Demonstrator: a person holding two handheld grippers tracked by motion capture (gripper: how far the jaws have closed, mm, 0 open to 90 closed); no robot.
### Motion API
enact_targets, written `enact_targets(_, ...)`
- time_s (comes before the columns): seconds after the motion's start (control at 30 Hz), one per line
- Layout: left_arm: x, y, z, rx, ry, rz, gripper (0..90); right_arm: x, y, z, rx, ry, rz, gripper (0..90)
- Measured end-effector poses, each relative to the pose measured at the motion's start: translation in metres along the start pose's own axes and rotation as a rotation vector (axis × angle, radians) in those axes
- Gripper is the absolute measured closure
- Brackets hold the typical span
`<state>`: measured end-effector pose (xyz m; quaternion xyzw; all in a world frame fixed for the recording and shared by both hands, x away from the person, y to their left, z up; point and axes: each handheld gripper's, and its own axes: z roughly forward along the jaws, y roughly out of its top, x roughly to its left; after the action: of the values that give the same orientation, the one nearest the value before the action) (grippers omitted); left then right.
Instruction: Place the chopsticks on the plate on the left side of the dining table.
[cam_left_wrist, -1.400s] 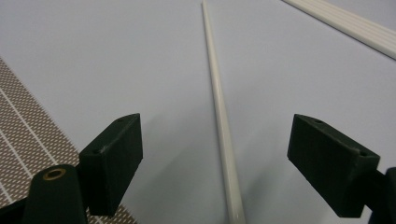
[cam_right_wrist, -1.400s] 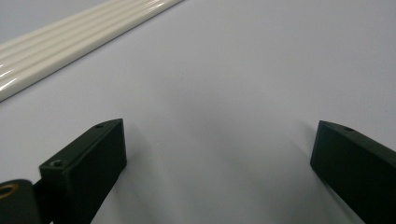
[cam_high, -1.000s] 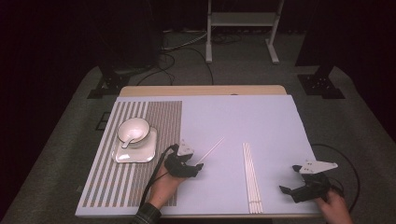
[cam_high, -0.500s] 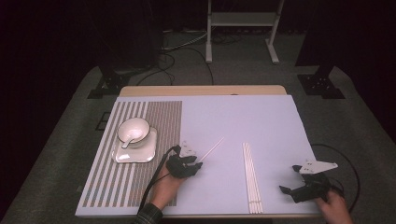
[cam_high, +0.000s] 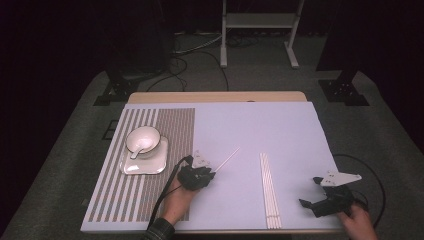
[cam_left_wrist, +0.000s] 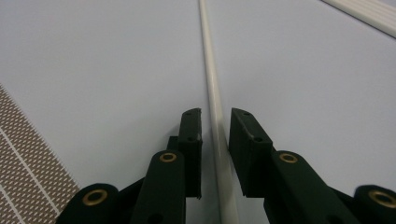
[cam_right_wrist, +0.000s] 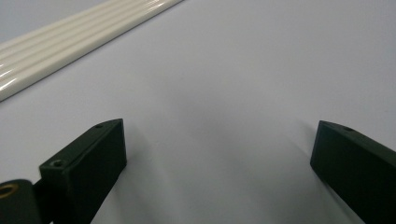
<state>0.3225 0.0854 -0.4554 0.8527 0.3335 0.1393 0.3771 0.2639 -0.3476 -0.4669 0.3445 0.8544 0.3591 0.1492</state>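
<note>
One single chopstick (cam_left_wrist: 212, 88) ran between the jaws of the left gripper (cam_left_wrist: 215, 140), and its near end was cut off by the bottom edge of the left gripper view, so where it ended could not be told. Whether the pads actually pressed on it was hard to make out: the jaws had just been closing and stood narrow, with the stick close between them. In the high view its long axis slanted away from the left gripper (cam_high: 206, 172), its far tip pointing up and to the right across the pale blue mat (cam_high: 280, 130) on the counter. A bundle of chopsticks (cam_high: 269, 190) lay well apart to the right, running lengthwise toward the person. The right gripper (cam_high: 312, 202) rested near the mat's right edge, jaws wide with nothing between them.
</note>
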Motion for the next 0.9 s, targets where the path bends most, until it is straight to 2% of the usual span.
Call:
enact_targets(0.43, -0.0006, -0.0002, -0.0007, 0.005, -0.005, -0.009, 82.5, 0.0, 0.0, 0.0, 0.0, 0.0, 0.0, 2.2)
enact_targets(0.9, -0.0006, -0.0001, -0.0008, 0.009, -0.004, -0.015, 83.7, 0.0001, -0.0001, 0.0, -0.001, 0.0, 0.0, 2.2)
